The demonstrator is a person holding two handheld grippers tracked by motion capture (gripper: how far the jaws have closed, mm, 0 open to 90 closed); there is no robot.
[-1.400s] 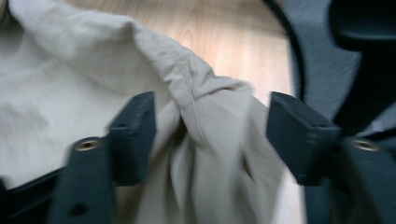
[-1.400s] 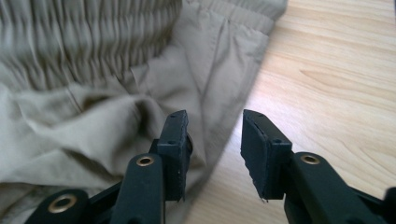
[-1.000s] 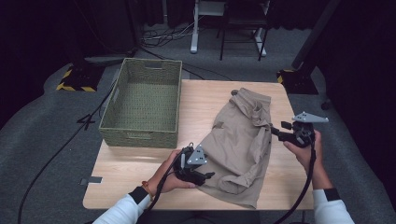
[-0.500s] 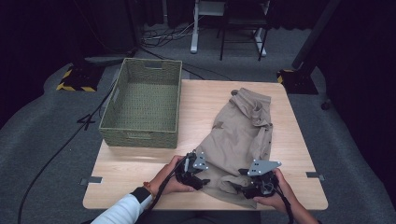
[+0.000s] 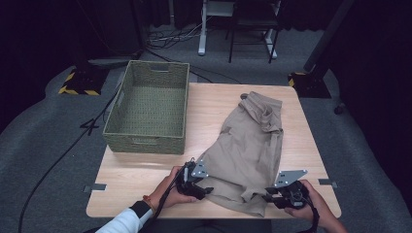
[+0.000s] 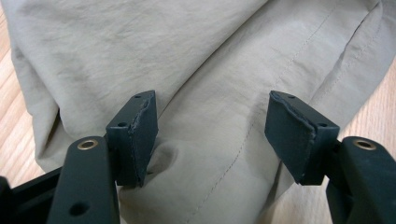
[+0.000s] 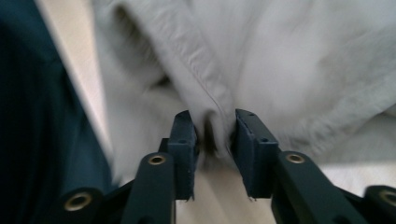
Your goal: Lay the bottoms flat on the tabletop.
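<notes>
From the high view, a pair of khaki shorts [image 5: 250, 145] lies spread on the right half of the wooden tabletop [image 5: 145, 187], with a green woven basket [image 5: 148, 109] standing well apart at its left rear corner. The left gripper [image 5: 206, 190] sits at the near left hem of the shorts and the right gripper [image 5: 268, 198] at the near right hem, each held in a hand at the front edge. In the left gripper view, the jaws stand wide apart over the fabric, the left pad touching a fold, nothing clamped. In the right gripper view, which is blurred, the jaws have just been closing and now pinch a seamed fold of the shorts [image 7: 205, 93] between their pads.
</notes>
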